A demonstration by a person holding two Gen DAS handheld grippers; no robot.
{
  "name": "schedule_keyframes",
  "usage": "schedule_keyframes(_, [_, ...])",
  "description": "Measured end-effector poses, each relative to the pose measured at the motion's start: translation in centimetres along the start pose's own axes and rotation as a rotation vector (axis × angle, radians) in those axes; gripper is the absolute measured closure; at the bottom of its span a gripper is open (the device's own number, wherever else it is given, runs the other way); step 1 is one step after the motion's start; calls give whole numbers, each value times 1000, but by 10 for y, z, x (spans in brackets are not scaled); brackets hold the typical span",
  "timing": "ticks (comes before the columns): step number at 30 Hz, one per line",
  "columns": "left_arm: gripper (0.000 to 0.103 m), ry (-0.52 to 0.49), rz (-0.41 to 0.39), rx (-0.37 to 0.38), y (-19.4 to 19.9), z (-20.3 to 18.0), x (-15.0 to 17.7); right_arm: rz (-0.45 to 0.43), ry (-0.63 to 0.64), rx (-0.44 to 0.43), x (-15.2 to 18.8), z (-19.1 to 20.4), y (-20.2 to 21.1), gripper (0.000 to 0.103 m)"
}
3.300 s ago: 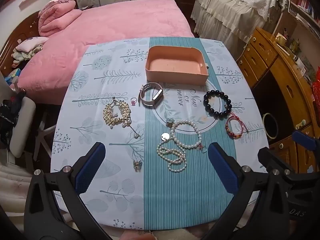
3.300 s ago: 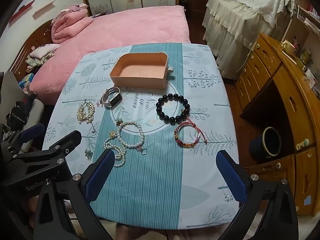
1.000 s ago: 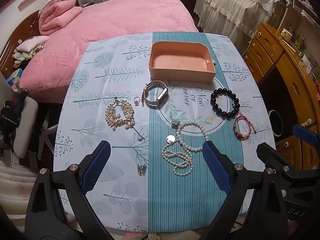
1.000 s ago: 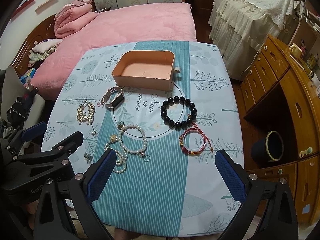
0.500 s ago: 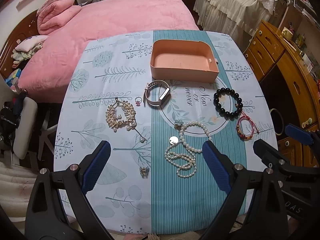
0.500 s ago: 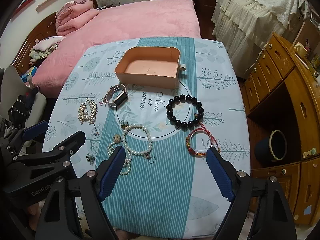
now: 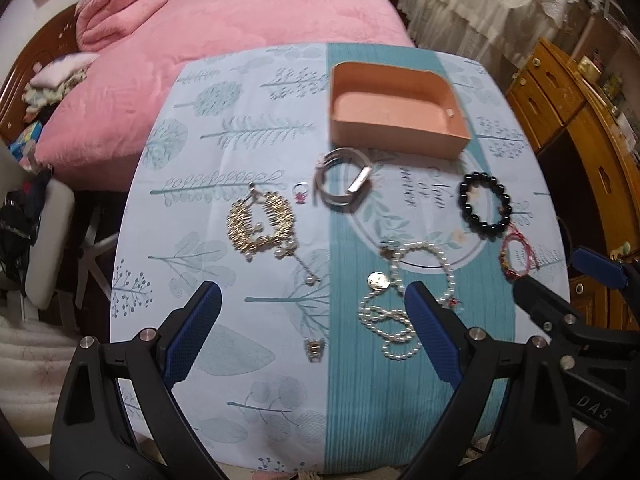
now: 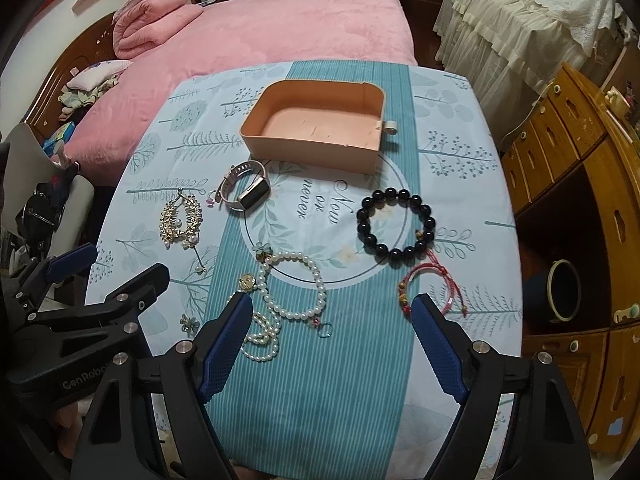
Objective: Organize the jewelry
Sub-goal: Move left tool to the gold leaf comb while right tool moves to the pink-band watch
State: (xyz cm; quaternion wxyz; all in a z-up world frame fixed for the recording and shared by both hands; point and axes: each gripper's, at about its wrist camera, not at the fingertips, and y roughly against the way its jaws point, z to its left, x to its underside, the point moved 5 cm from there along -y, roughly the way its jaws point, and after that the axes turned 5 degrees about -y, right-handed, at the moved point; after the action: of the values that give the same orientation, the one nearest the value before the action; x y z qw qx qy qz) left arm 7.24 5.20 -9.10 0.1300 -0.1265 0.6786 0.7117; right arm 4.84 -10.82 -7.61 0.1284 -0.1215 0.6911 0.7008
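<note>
Your left gripper (image 7: pixel 313 334) blocks part of the pearl necklace (image 7: pixel 394 322), and your right gripper (image 8: pixel 332 330) covers one edge of it too. The left view is blurry, so the tiny ring (image 7: pixel 300 193) and the small charm (image 7: pixel 315 349) are hard to make out. Both grippers are wide open, hold nothing, and hang above the near side of the table (image 8: pixel 328 392).

The table has a blue cloth with trees on it. A pink bed (image 8: pixel 256 36) sits past it at 12 o'clock, and wooden drawers (image 8: pixel 576 152) stand at 3 o'clock.

The pink box (image 8: pixel 316 128) lies at 12 o'clock on the table, its long side running 9 to 3. The watch (image 8: pixel 246 190) and gold brooch (image 8: pixel 180 220) lie toward 10 o'clock. The black bead bracelet (image 8: pixel 396 226) is at 1 o'clock, with the red string bracelet (image 8: pixel 430 288) just beside it.
</note>
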Motion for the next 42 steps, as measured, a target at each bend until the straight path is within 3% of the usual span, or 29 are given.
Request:
schedule_keyframes(10, [11,199,99,-36,-59,85,7,34,11,-17,-38,27,-46,20])
schedule_keyframes(12, [15,244,123,-34,-72,103,11,45,17,-27,-48,35,-60,20])
schedule_keyframes(14, [25,278,141,-21,-82,116,14,56,20,-37,-57,42,-73,20])
schedule_keyframes(19, [28,332,181,18,-109,135,17,92,36,-61,-82,62,-111,30])
schedule_keyframes(30, [29,292,183,45,-138,134,-7,133,36,-101,-127,98,-178,35])
schedule_keyframes(38, [33,237,179,62,-155,129,-30,151,52,-97,-135,110,-209,38])
schedule_keyframes(42, [37,169,177,57,-165,119,-44,160,47,-100,-132,113,-215,46])
